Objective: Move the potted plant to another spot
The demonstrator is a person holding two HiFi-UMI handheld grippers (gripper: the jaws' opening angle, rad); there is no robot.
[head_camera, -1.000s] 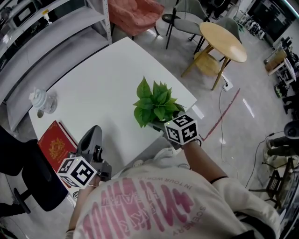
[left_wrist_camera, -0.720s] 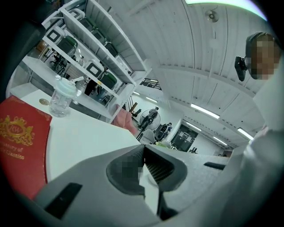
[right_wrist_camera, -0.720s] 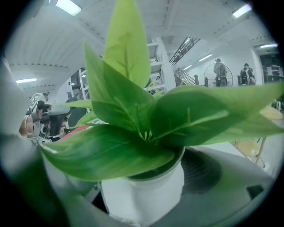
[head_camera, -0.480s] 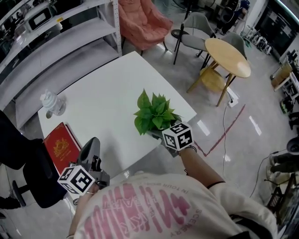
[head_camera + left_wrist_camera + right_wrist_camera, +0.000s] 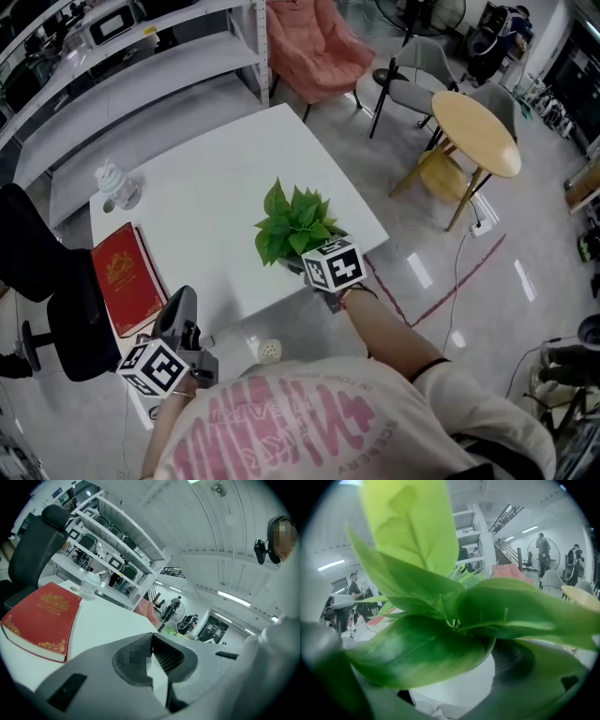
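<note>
Two grippers: right gripper (image 5: 310, 269) fingers clamp the potted plant (image 5: 291, 220) near the table (image 5: 202, 183) edge; left gripper (image 5: 151, 638) fingers closed, empty.

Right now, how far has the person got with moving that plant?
Done: the right gripper is at the potted plant, and its jaws look closed on the white pot. In hand: that grasp. The plant is near the white table's right edge, and I can't tell if it's lifted. Left: carrying it to a new spot and letting go. The left gripper is shut and empty, near the red book.
</note>
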